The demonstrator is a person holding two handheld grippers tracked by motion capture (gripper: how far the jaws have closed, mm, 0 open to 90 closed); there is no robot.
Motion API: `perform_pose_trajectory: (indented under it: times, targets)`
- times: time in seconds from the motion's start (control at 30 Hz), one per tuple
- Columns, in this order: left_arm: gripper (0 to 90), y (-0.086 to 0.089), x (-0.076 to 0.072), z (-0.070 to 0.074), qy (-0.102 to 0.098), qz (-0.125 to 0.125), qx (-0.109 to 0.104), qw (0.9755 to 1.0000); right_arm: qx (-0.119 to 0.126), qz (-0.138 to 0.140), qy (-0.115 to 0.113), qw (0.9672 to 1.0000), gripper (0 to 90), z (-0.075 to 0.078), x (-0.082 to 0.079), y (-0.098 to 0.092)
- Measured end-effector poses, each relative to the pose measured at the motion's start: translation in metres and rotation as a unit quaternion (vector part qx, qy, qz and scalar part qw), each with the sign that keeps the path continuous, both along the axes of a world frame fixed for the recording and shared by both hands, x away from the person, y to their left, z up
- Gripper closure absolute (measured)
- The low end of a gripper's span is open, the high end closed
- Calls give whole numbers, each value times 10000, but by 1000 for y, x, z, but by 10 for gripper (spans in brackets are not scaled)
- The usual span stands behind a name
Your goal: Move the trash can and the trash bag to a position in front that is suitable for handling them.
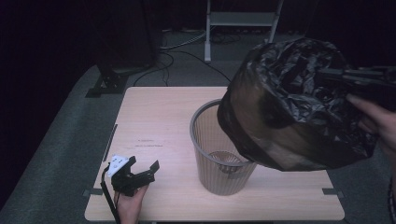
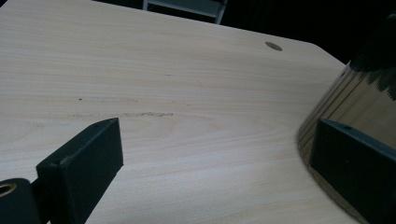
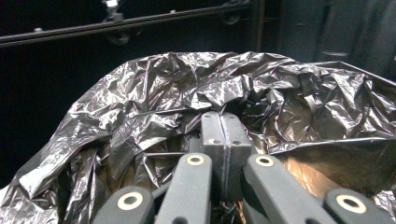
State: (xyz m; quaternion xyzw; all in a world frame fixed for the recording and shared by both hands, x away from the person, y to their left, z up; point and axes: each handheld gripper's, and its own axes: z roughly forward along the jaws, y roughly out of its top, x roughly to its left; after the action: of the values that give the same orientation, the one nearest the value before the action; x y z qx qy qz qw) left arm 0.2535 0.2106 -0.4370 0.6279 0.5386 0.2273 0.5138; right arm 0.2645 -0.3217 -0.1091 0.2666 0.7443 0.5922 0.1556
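Half basket rim (image 1: pixel 198 116) uncovered; bag (image 1: pixel 289 107) overhangs right side.

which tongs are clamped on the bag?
The right tongs: their jaws are shut on the black bin bag, held up over the mesh bin. The left tongs rest open on the table, holding nothing.
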Motion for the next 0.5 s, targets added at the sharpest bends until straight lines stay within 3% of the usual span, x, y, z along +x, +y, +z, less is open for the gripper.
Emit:
perform_pose_trajectory:
  times: [0.23,0.5]
  targets:
    - [18,2,0,1,-6,9,-23,10000,-174,467,77,9987,900,0,8,43]
    - [18,3,0,1,-12,3,-41,10000,-458,661,207,9965,900,-13,21,83]
